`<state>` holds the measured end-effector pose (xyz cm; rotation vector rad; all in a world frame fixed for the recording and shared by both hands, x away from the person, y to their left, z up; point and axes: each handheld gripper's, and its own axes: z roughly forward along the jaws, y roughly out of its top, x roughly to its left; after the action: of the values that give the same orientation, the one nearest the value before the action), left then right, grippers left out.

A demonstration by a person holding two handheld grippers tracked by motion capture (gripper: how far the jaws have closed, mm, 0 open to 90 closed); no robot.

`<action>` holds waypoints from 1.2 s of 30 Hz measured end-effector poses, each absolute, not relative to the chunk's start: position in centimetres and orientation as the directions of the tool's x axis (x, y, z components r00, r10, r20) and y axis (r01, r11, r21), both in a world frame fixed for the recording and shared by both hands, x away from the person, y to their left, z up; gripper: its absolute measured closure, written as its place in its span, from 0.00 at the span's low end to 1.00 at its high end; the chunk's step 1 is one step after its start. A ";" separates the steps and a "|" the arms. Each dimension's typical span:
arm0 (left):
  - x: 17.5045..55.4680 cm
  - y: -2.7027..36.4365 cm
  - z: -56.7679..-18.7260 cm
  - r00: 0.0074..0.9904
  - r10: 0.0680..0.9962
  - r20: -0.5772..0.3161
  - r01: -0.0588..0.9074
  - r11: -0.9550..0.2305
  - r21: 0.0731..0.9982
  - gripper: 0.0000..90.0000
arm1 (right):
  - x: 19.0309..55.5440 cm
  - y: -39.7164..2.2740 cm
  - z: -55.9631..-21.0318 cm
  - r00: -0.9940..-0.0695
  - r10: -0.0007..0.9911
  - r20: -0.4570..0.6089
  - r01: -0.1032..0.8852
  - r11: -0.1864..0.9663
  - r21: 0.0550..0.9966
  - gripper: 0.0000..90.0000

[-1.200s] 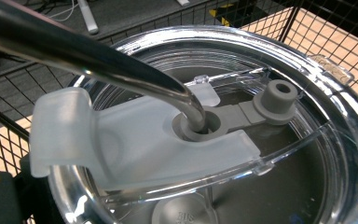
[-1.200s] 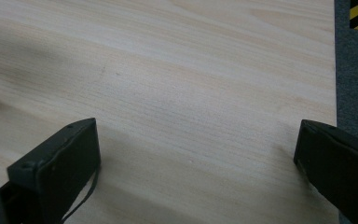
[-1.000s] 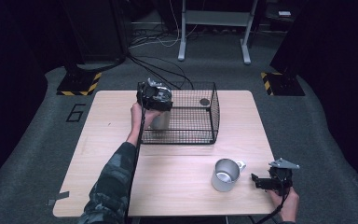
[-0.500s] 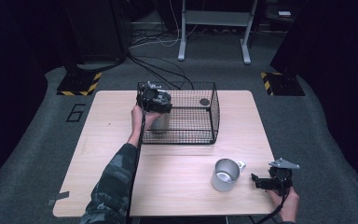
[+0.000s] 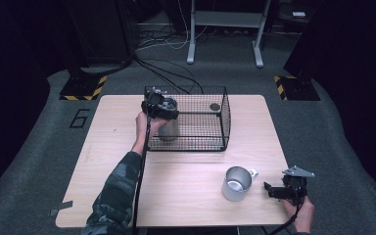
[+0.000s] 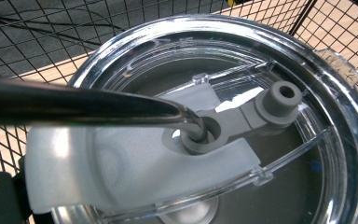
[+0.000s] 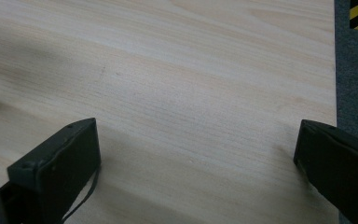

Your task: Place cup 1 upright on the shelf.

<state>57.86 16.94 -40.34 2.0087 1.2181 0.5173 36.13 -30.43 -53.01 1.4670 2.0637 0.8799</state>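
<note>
Tumbler (image 5: 167, 128) is standing upright inside the wire basket (image 5: 210, 142), tucked into the basket's near left corner, and the basket itself sits toward the far edge of the table (image 5: 186, 196), about mid-width. Honestly, almost nothing has changed over the last second: the left gripper (image 5: 159, 106) is parked right on top of the tumbler just like before, and the hand hasn't visibly risen or shifted. That suggests the tumbler has already been set down in the basket and the person is either settling it or about to let go. From the left gripper view, the tumbler's clear lid (image 6: 307, 154) is super close. A shiny metal straw (image 6: 98, 105) runs in from the left and goes into the grey opening in the middle of the lid. Whether the jaws are pinching the straw or the lid, or are already loose, can't be told from these shots. The right gripper (image 5: 274, 190) hasn't budged either. It hangs low by the near right corner of the table with its jaws spread wide over bare wood, holding nothing. The steel mug (image 5: 236, 184) stands just to its left, untouched, so it looks like the next candidate for the basket once the left hand backs out.
</note>
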 end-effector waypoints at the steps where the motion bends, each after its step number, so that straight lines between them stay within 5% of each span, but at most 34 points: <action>1: 57.9 16.9 -40.4 0.473 0.881 -0.029 0.591 -0.293 0.751 0.04 | 36.1 -30.4 -53.0 -0.328 0.945 -0.002 0.653 0.228 0.722 0.00; 36: 54.9 17.5 -35.4 0.496 0.867 0.046 0.524 -0.341 0.780 0.00 | 36.1 -30.4 -53.0 -0.328 0.945 -0.001 0.653 0.228 0.722 0.00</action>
<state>54.87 17.49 -35.39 2.0175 1.1411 0.6056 36.13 -30.43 -53.01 1.4676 2.0638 0.8803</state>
